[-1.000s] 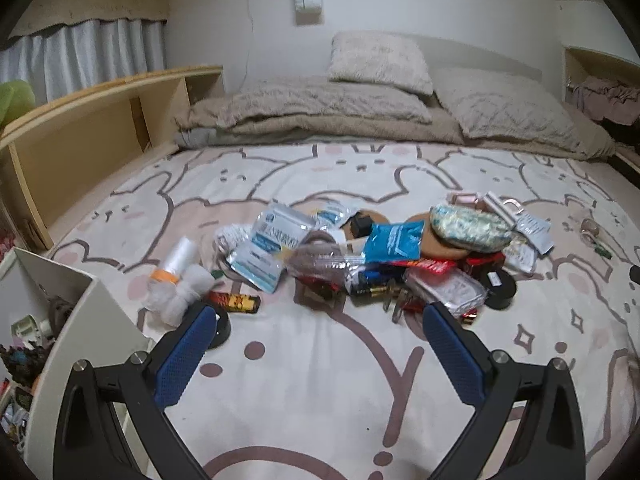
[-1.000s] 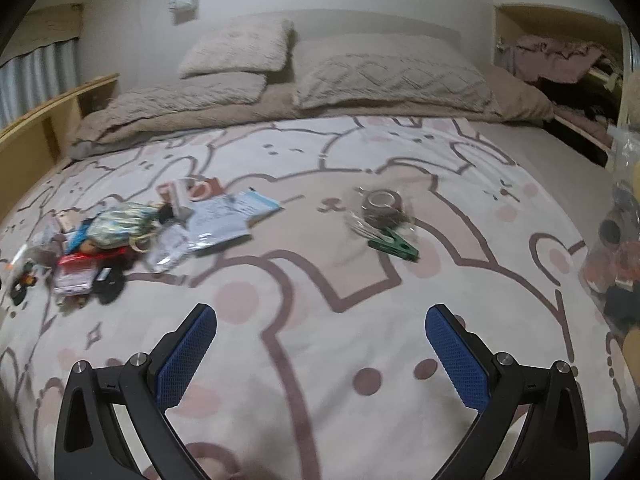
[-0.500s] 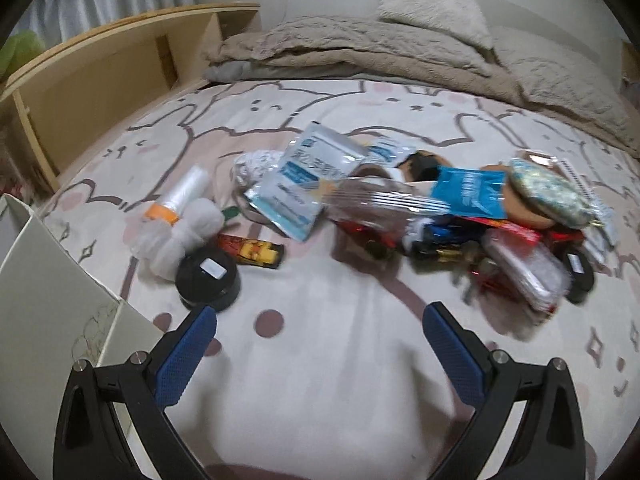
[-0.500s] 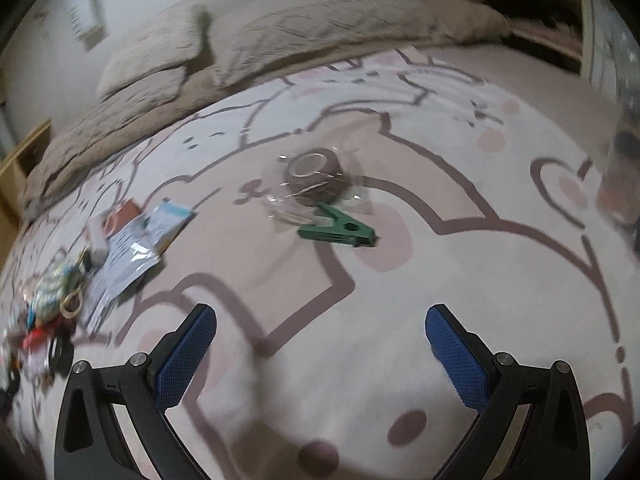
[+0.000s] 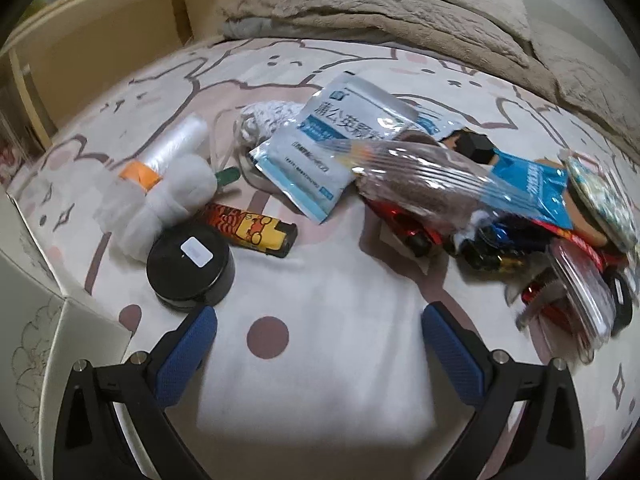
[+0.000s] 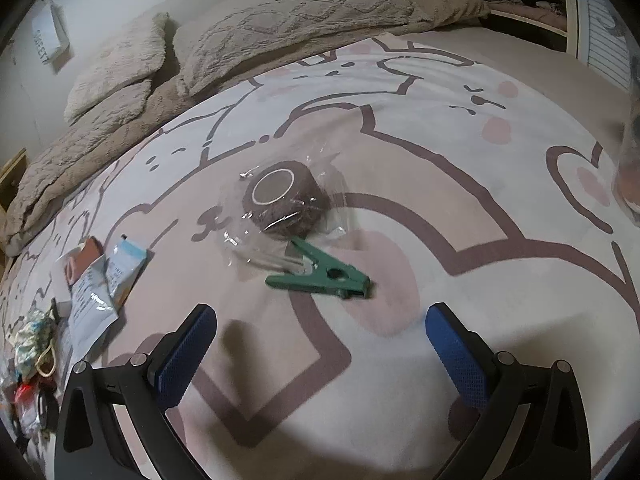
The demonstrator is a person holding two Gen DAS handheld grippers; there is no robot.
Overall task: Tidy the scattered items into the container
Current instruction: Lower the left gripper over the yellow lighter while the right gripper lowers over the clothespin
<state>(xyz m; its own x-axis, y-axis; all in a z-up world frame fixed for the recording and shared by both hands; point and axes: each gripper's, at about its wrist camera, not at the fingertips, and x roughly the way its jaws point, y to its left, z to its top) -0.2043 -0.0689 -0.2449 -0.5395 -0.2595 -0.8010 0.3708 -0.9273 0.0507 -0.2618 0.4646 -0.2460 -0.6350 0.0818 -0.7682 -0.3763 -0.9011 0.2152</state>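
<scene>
My left gripper (image 5: 318, 346) is open and empty, low over the bed sheet. Just ahead to its left sits a black round tin (image 5: 190, 268), with a yellow and orange lighter (image 5: 252, 230), white cotton wads (image 5: 160, 204) and a plastic bag roll (image 5: 170, 150) behind it. A heap of packets (image 5: 344, 136) and small items (image 5: 496, 240) spreads to the right. The white box (image 5: 36, 320) stands at the left edge. My right gripper (image 6: 320, 346) is open and empty, just short of a green clothes peg (image 6: 320, 278) and a wrapped brown tape roll (image 6: 286, 198).
Pillows (image 6: 280, 28) and a beige blanket (image 5: 372, 12) lie at the head of the bed. A wooden shelf (image 5: 100, 36) runs along the left side. A clear plastic container (image 6: 630, 176) shows at the right edge. More packets (image 6: 96, 292) lie to the right gripper's left.
Both grippers have moved forward and lower. The left one has closed in on the black tin and the heap. The right one has closed in on the peg and tape roll.
</scene>
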